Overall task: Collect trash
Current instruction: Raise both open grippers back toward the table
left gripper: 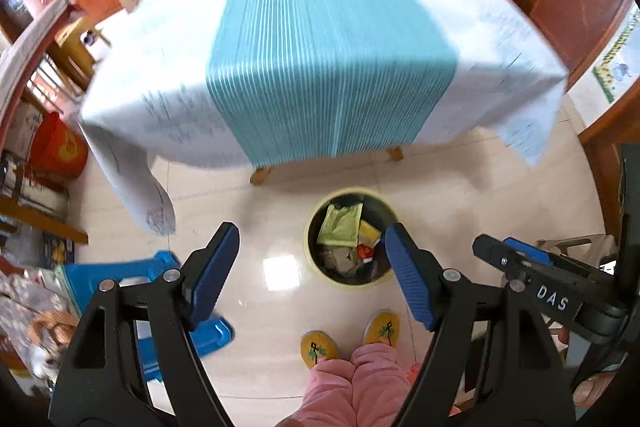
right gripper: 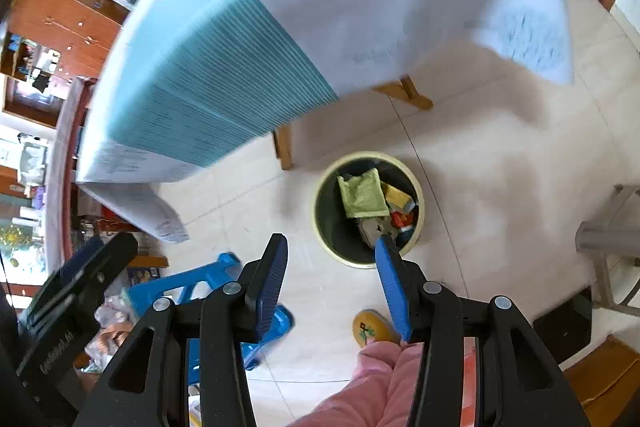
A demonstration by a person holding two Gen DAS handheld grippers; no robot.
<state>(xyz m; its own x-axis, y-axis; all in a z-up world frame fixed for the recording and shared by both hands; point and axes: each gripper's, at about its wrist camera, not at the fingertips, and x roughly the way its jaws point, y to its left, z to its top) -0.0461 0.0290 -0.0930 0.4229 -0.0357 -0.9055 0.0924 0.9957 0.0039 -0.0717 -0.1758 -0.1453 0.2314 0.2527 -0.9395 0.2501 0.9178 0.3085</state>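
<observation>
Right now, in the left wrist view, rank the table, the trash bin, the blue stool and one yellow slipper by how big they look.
1. table
2. blue stool, partly hidden by the gripper and nearer the camera, so unsure against the bin
3. trash bin
4. yellow slipper

table point(left gripper: 520, 39) | blue stool point(left gripper: 120, 273) | yellow slippers point(left gripper: 318, 347) | tiled floor point(left gripper: 460, 195)

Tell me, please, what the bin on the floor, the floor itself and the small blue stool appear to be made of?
Bin: probably plastic, with a smooth pale yellow rim and dark inside. Floor: glazed tile, glossy, with a window glare and thin joint lines. Blue stool: likely moulded plastic, uniform shiny blue.
</observation>
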